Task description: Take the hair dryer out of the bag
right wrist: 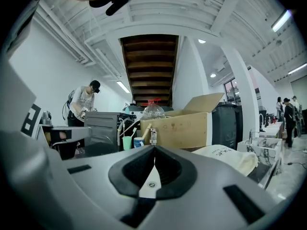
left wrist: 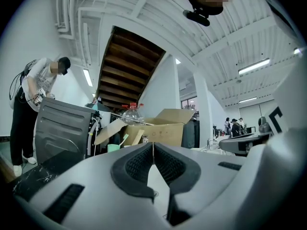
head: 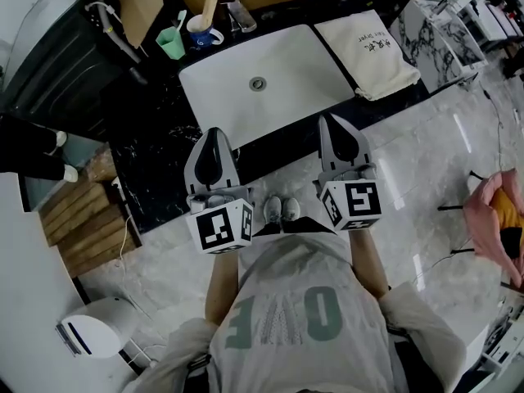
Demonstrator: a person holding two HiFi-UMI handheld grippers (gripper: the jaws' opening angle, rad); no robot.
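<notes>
The person stands at a black marbled counter (head: 155,142) with a white sink (head: 286,64) set in it and holds 2 grippers level over its near edge. The left gripper (head: 214,133) has its jaws pressed together with nothing between them; in the left gripper view (left wrist: 152,146) the ribbed dark pads meet along 1 thin line. The right gripper (head: 327,123) is likewise closed and empty, its pads meeting in the right gripper view (right wrist: 154,148).

The bag (head: 364,51), a cream cloth one with dark print, lies flat on the counter just right of the sink, well apart from both grippers; the right gripper is the nearer one. It also shows to the right in the right gripper view (right wrist: 225,158). The hair dryer itself cannot be seen in any view (the bag looks softly filled, no more can be told).

Behind the sink stand a green cup (head: 171,42) holding a toothbrush and a blue-and-white mug (head: 203,33), with an open cardboard box (right wrist: 182,126) behind them. Another person (right wrist: 84,104) bends over a dark appliance in the background.
</notes>
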